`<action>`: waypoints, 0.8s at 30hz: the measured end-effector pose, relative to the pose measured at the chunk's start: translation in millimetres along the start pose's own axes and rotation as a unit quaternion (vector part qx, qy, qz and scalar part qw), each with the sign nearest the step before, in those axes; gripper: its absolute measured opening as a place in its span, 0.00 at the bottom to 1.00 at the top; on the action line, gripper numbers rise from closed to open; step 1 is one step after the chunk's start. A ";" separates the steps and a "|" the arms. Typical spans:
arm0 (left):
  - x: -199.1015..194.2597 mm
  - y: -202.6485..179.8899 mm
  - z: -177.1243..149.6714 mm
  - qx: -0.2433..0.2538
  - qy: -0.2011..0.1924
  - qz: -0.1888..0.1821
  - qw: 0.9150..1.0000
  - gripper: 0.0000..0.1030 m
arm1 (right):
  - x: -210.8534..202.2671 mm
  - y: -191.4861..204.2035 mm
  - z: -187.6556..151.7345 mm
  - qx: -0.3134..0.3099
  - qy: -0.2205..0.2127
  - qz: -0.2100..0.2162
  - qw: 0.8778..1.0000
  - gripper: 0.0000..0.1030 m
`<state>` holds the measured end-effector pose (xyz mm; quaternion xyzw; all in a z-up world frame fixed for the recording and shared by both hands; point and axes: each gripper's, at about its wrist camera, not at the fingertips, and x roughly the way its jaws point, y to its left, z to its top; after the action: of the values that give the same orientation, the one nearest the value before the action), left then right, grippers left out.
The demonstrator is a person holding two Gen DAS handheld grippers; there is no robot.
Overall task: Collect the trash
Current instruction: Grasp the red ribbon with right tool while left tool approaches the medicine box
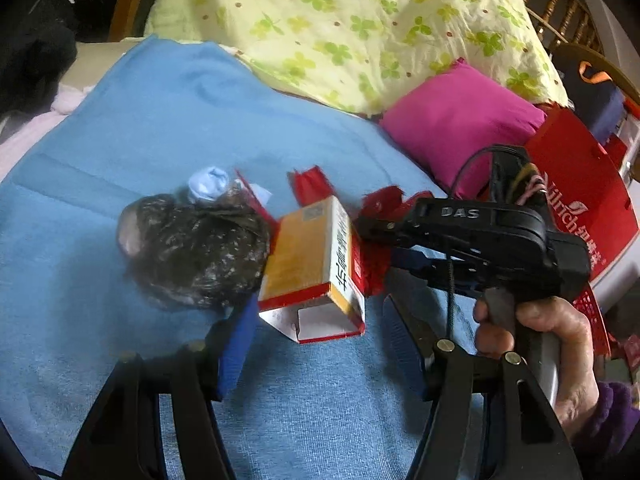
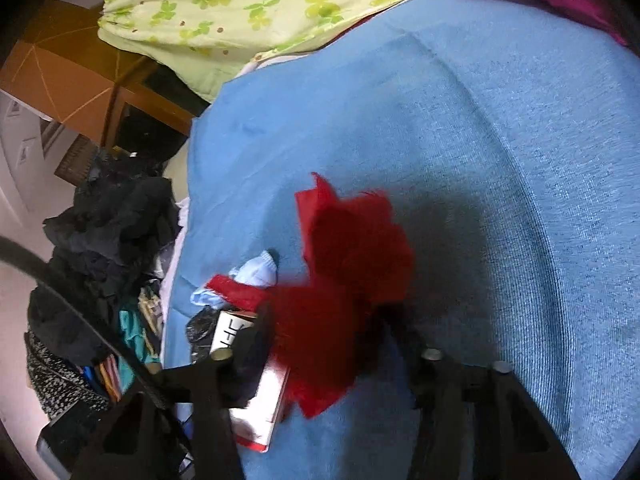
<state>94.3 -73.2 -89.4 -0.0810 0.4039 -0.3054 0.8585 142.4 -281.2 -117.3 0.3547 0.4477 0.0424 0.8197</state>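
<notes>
On the blue blanket lies a heap of trash: a dark crumpled plastic bag, a light-blue wad, an opened orange and white carton and torn red paper. My left gripper stands open, and the carton's open end flap lies between its blue pads without being pressed. My right gripper, held by a hand in a purple sleeve, comes in from the right. The right wrist view shows this right gripper shut on the crumpled red paper, with the carton beside its left finger.
A green clover quilt and a magenta pillow lie behind the heap. A red shopping bag stands at the right. Off the blanket's left edge is a pile of dark clothes.
</notes>
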 end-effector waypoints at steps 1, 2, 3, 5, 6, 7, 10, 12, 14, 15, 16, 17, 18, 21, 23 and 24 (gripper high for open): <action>0.3 0.0 -0.8 0.001 -0.001 0.003 1.000 0.60 | 0.3 -1.0 0.0 0.000 -0.001 -0.004 1.000 0.36; 1.0 0.5 -0.8 0.002 0.001 0.005 1.000 0.54 | -0.8 -1.8 -0.4 0.001 -0.002 -0.004 1.000 0.35; 2.1 1.1 -1.2 0.002 0.004 0.007 1.000 0.50 | -3.3 -1.5 -0.8 0.000 -0.005 -0.008 1.000 0.33; 1.0 1.7 -1.9 0.002 0.002 0.007 1.000 0.47 | -11.6 1.4 -1.6 -0.014 -0.018 -0.022 1.000 0.33; -1.3 1.8 -2.1 0.005 0.000 0.007 1.000 0.43 | -15.5 2.2 -1.9 -0.018 -0.022 -0.026 0.999 0.33; -3.0 1.1 -2.2 0.009 -0.003 0.007 1.000 0.41 | -19.8 2.2 -2.5 -0.021 -0.024 -0.029 0.999 0.33; -2.8 0.7 -4.4 0.013 0.008 -0.006 1.000 0.35 | -34.8 -0.3 -6.6 -0.027 -0.028 -0.038 0.999 0.33; -2.9 -2.5 -7.8 0.022 0.017 -0.013 1.000 0.34 | -43.5 -1.3 -9.8 -0.035 -0.028 -0.050 0.998 0.33; -6.8 -6.1 -12.5 0.035 0.021 -0.020 0.999 0.35 | -55.2 -3.1 -14.1 -0.041 -0.031 -0.053 0.997 0.33; -9.1 -8.4 -12.6 0.041 0.018 -0.018 0.999 0.34 | -63.1 -4.0 -16.4 -0.046 -0.036 -0.059 0.997 0.33; -14.0 -10.2 -12.5 0.049 0.008 -0.008 0.999 0.34 | -70.4 -4.5 -18.4 -0.054 -0.041 -0.066 0.995 0.33; -19.5 -11.6 -12.2 0.057 -0.006 0.007 0.998 0.36 | -75.4 -5.8 -19.8 -0.058 -0.043 -0.071 0.995 0.33; -22.4 -12.7 -11.2 0.062 -0.016 0.017 0.998 0.43 | -81.6 -7.0 -21.8 -0.064 -0.047 -0.080 0.994 0.33; -32.0 -15.6 -7.7 0.070 -0.055 0.045 0.995 0.67 | -96.3 -9.9 -27.8 -0.084 -0.054 -0.105 0.989 0.33; -31.2 -20.4 -4.8 0.081 -0.070 0.055 0.993 0.67 | -100.5 -13.3 -31.6 -0.093 -0.050 -0.111 0.988 0.33; -26.5 -24.2 -0.9 0.089 -0.072 0.057 0.992 0.68 | -100.7 -14.9 -33.3 -0.095 -0.046 -0.114 0.988 0.33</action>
<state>69.6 -76.8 -63.7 -0.0030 0.3161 -0.2842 0.9052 53.3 -313.2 -67.1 0.2239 0.4405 -0.0252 0.8690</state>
